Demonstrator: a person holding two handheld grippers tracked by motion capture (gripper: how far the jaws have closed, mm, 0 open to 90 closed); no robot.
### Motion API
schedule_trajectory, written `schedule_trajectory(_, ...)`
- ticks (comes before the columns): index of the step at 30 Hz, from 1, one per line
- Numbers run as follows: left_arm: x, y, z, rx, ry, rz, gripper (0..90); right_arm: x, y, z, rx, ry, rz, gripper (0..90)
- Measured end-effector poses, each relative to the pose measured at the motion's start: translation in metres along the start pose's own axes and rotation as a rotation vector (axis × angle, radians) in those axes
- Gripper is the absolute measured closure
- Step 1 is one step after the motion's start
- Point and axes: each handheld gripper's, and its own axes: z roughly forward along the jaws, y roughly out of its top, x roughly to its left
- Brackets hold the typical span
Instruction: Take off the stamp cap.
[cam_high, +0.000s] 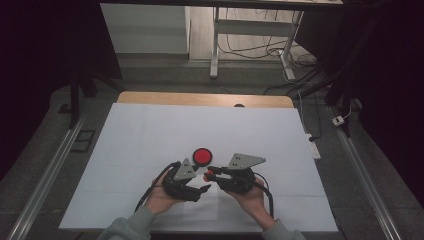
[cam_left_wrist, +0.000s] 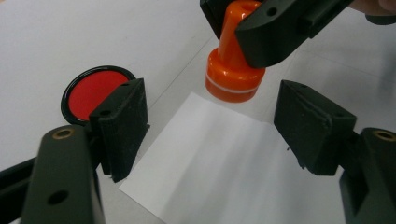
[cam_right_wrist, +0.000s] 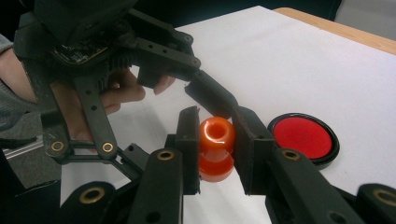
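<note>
Stamp held over paper, left jaws wide and empty.

The right gripper (cam_right_wrist: 214, 140) clamps the handle of the orange plastic stamp (cam_left_wrist: 232, 70), poised at the far corner of the white paper sheet (cam_left_wrist: 219, 158). The left gripper (cam_left_wrist: 210, 130) stands open over the unpinned sheet. Risk, as judged: an off-edge or smeared print should the sheet slide. The left gripper view shows the stamp's base; the high view shows the round red ink pad (cam_high: 202, 156) just beyond the grippers.

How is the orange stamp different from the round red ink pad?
The orange stamp is tall with a knob handle; the ink pad is flat and low. The stamp is orange all over with a pale ring; the ink pad is red inside a black rim. The stamp is pinched in the right gripper, while the ink pad lies untouched. Both are round and above the same white table.
</note>
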Motion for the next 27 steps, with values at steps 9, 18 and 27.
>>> schedule_trajectory(9,-0.0025,0.0019,0.0042,-0.004,-0.006,0.008,32.9,-0.0003,0.0002,0.0000,-0.005,0.001,-0.001,71.9)
schedule_trajectory(18,-0.0039,0.0022,0.0074,-0.003,-0.014,0.023,42.0,-0.0010,-0.0005,0.0005,-0.006,0.005,0.004,72.0)
schedule_trajectory(27,-0.0039,0.0026,0.0097,0.000,-0.016,0.031,49.1,-0.0010,-0.0010,0.0012,-0.005,0.006,0.006,71.9)
